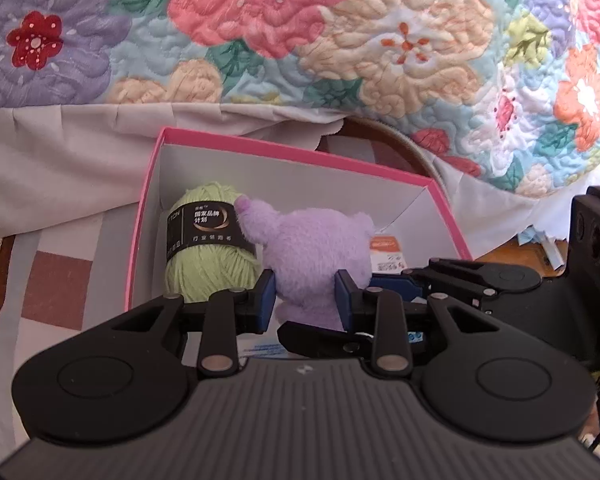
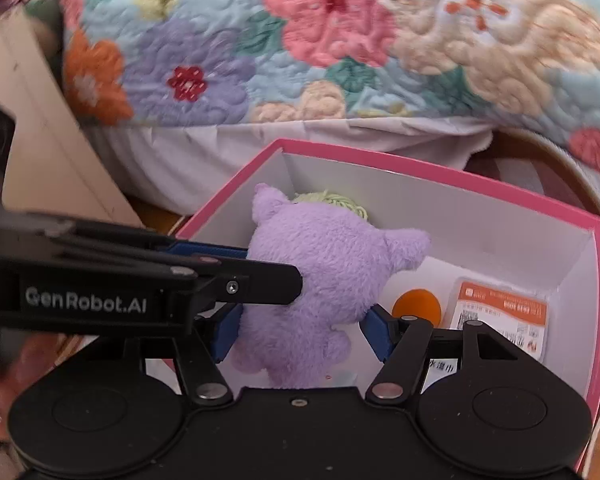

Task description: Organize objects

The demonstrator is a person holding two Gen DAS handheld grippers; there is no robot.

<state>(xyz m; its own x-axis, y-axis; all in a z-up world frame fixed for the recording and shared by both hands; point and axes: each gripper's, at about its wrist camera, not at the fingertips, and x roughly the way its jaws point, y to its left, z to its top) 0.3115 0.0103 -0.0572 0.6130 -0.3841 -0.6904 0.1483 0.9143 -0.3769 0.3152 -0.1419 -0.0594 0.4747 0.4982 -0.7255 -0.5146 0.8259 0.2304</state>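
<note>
Both grippers bear on the purple plush toy (image 2: 320,280), which hangs inside the pink box (image 1: 300,156), low over its white floor. The left gripper (image 1: 306,294) has its fingers drawn narrow, pinching the toy's lower part. The right gripper (image 2: 304,332) has its fingers set about half wide around the toy's body; its left pad presses the fur, while the right pad sits at the fur's edge and contact there is hard to confirm.

The step in hand looks like setting the toy down in the box. Left of the fingers lies the green yarn ball (image 1: 208,248), touching the toy's ear. To their right lie an orange disc (image 2: 416,306) and a labelled packet (image 2: 500,316). To do it well, lower the toy straight into the gap between yarn and packet, let it rest on the floor, then open both pairs of fingers evenly so the fur does not snag, and lift clear of the box wall.
</note>
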